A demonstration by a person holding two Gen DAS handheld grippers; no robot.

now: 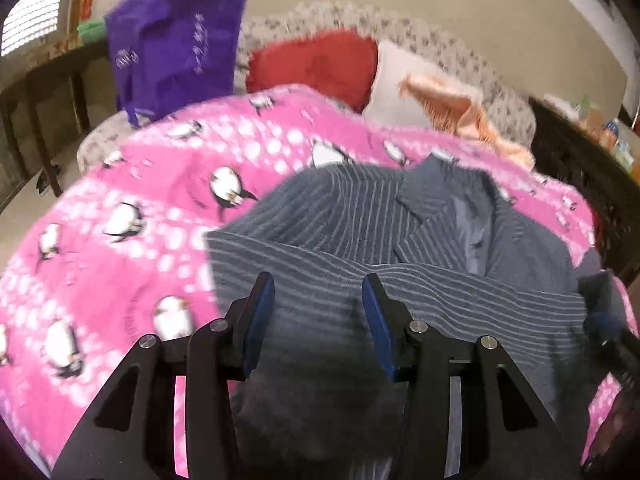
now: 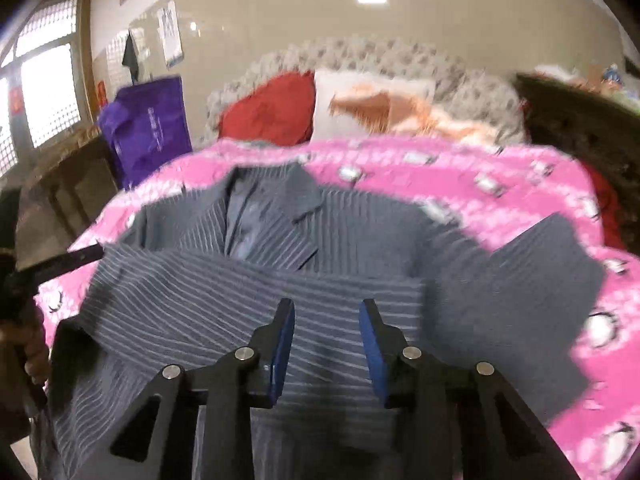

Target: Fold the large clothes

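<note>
1. Left wrist view: the left gripper [image 1: 318, 308] is seen partly open, with nothing between its blue pads; it hangs over the striped jacket [image 1: 360, 240] without gripping it. The jacket is spread on the pink penguin blanket [image 1: 120, 208] that covers the bed, collar toward the headboard [image 1: 400, 24], hem toward the foot edge under the gripper. A folded band of striped cloth is laid crosswise just ahead of the fingertips. The jacket's bulk is offset toward the right side of the bed from this tool.

2. Right wrist view: the right gripper [image 2: 326, 344] is seen partly open and empty, jaws standing over the same crosswise band. The collar lies ahead and slightly left; one sleeve [image 2: 548, 256] is stretched out toward the right edge of the bed, unfolded.

3. Judgement: the long axis runs foot to headboard. The outstretched sleeve is nearer the right gripper, so the next fold is probably best taken from that side.
</note>
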